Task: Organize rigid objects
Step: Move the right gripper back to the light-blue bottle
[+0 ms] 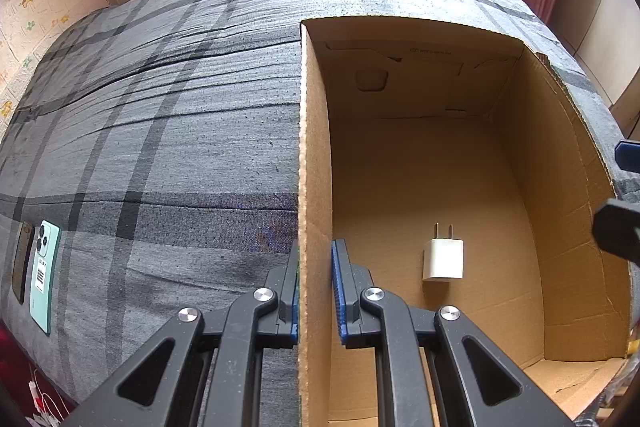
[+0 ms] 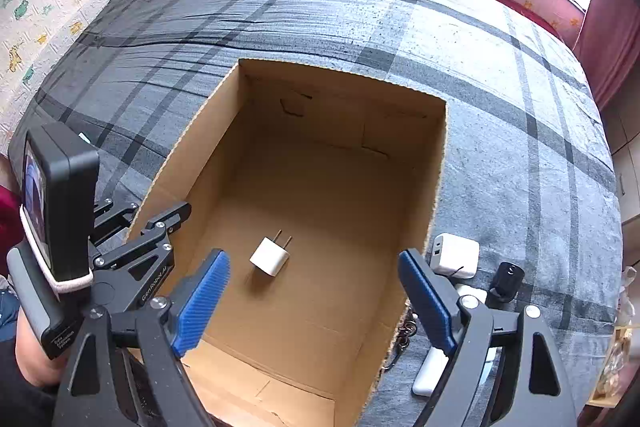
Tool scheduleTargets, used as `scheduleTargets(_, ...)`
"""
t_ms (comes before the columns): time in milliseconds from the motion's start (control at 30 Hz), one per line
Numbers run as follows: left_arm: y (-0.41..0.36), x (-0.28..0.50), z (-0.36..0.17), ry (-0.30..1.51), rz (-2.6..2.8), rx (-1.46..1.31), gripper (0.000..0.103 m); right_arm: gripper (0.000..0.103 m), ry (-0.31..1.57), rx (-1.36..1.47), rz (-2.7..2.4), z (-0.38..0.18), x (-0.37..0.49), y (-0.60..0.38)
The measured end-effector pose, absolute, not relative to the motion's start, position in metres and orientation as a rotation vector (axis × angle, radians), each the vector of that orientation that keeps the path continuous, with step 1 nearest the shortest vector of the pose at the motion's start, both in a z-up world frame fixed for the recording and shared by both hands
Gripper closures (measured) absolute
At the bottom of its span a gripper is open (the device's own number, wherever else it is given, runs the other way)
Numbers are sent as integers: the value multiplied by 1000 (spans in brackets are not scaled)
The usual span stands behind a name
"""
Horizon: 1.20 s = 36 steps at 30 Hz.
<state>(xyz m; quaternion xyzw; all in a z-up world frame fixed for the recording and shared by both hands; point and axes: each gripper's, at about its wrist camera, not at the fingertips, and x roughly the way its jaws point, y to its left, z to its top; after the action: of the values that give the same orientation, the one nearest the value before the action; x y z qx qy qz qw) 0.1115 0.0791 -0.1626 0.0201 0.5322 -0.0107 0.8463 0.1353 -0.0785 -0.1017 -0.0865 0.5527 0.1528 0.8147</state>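
Blue-padded right gripper (image 2: 314, 301), jaws spread wide with nothing between them, hangs over the open cardboard box (image 2: 438, 187). Left gripper (image 1: 316, 291) pinches the box's left wall; white plug charger (image 2: 270, 256) lies on the box floor, more white chargers (image 2: 456, 255) on the plaid bedspread (image 2: 500, 87) just outside

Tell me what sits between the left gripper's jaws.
The cardboard box's left wall: the left gripper clamps it, seen in the left wrist view.
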Motion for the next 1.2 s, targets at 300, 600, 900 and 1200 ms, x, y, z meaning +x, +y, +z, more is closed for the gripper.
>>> scheduleTargets(300, 78, 112, -163, 1122, -23, 45, 89, 2, 1121, -195, 267, -78, 126, -124)
scheduleTargets(600, 78, 112, -163, 1122, -22, 46, 89, 0, 1116, -168, 153, -78, 123, -190)
scheduleTargets(900, 77, 112, -162, 1123, -19, 51, 89, 0, 1157, -153, 44, -106, 120, -246)
scheduleTargets(1200, 76, 111, -163, 1122, -14, 57, 89, 0, 1209, -108, 10, -144, 117, -275)
